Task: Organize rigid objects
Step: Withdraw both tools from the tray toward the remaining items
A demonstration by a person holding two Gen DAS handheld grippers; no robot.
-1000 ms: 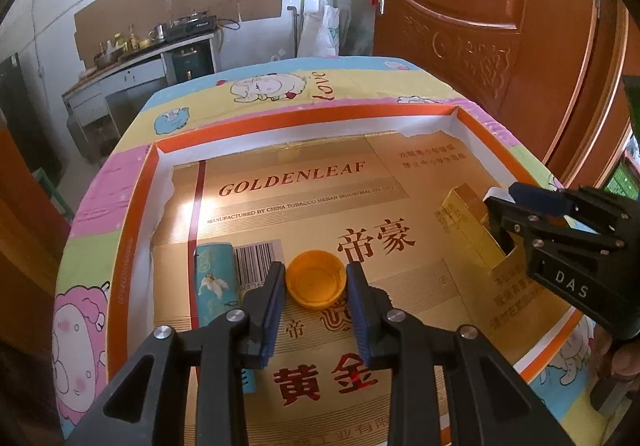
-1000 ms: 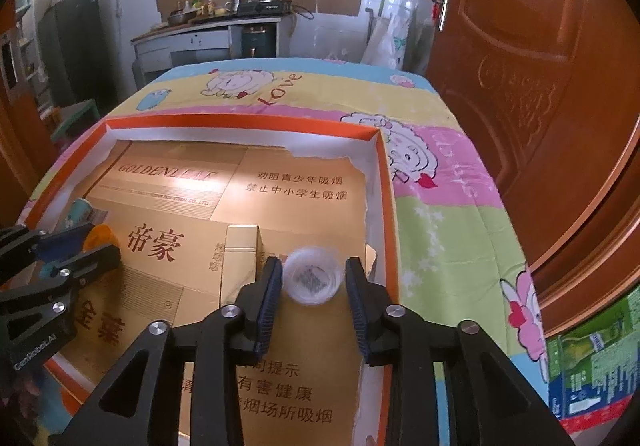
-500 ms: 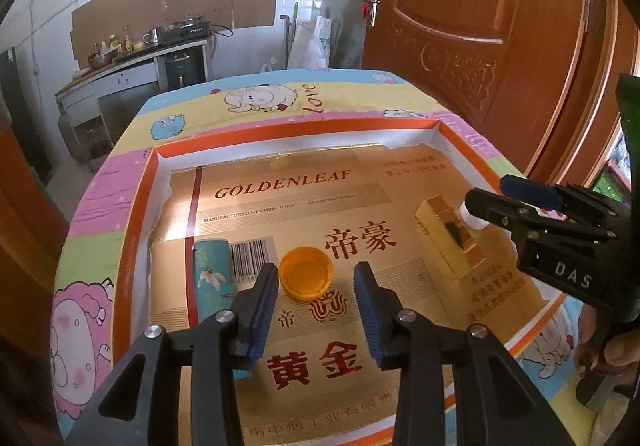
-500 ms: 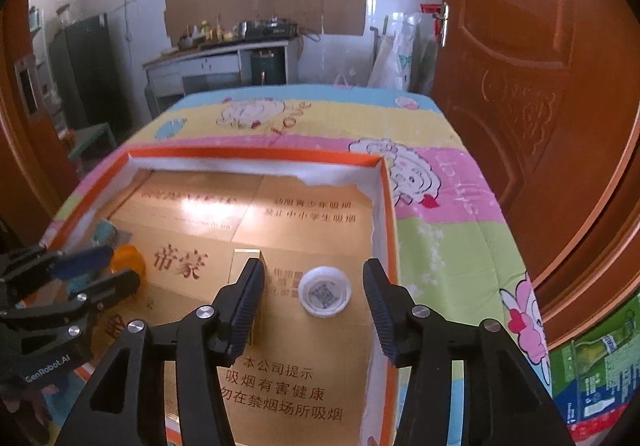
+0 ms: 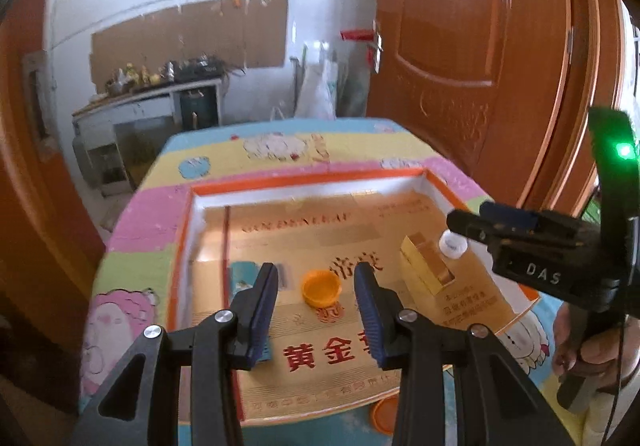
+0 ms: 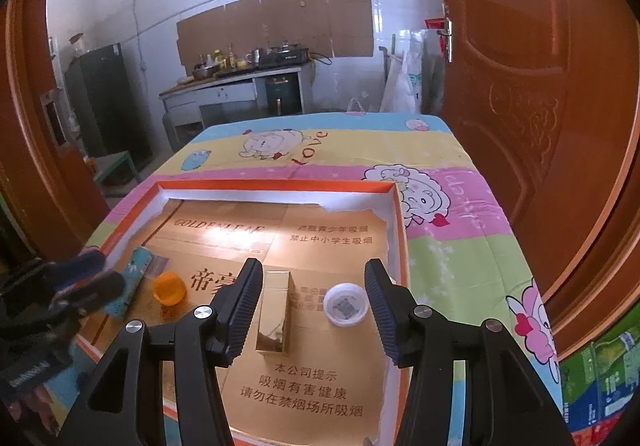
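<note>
Orange bottle cap [image 5: 321,287] lies free on the gold-lined tray [image 5: 400,179], beyond the left hand-held gripper [image 5: 316,298], whose jaws have just opened and hold nothing. From the right wrist, the right hand-held gripper [image 6: 312,298], likewise just opened and empty, frames a white cap [image 6: 345,304] and a gold box [image 6: 275,310] on the tray floor.
</note>
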